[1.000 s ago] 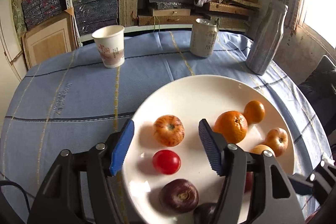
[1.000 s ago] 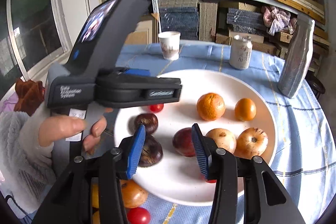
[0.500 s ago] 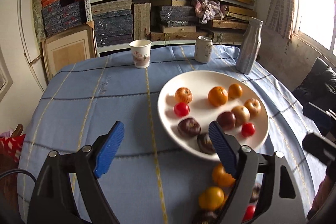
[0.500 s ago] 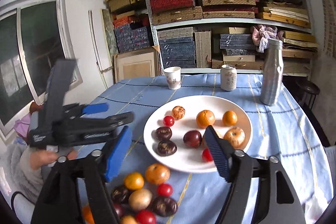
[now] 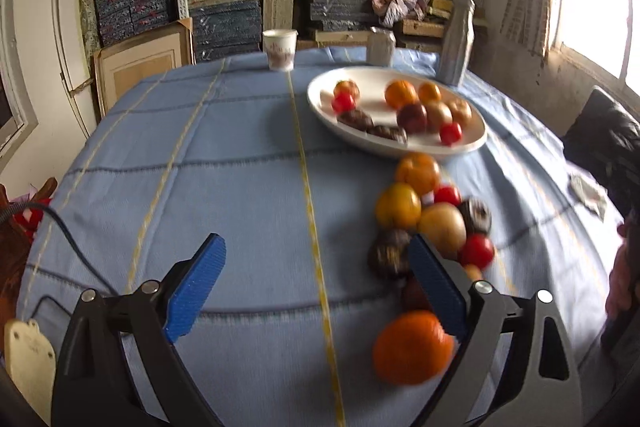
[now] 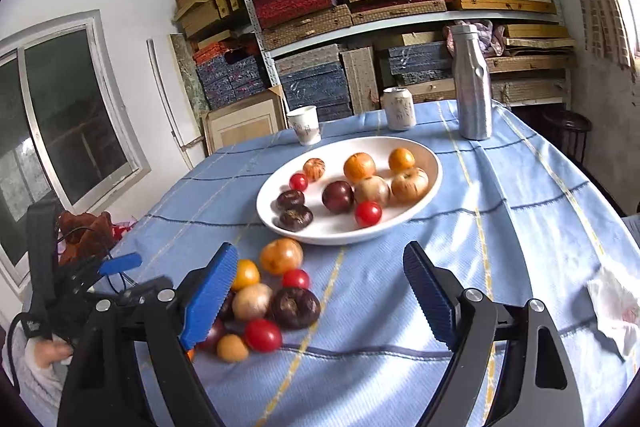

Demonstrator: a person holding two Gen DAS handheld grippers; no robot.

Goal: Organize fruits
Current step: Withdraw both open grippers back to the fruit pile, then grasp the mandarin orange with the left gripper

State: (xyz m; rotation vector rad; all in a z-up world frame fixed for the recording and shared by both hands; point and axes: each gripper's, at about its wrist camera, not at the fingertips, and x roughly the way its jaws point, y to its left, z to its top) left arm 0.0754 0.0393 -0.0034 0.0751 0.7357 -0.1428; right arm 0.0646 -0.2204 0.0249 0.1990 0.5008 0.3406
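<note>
Fruits sit in two groups on the blue tablecloth (image 6: 520, 187): ten rest on the white plate (image 6: 434, 163) ahead of both my grippers, while a loose pile (image 6: 276, 287) lies nearer, just beyond my right gripper's left finger. My right gripper (image 6: 316, 291) holds nothing, its jaws opening over bare cloth. My left gripper (image 5: 316, 285) is likewise empty and opening, with the pile (image 5: 436, 219) by its right finger and a large orange (image 5: 412, 347) closest. I judge the sorting roughly half done: about ten loose fruits are yet to reach the plate.
</note>
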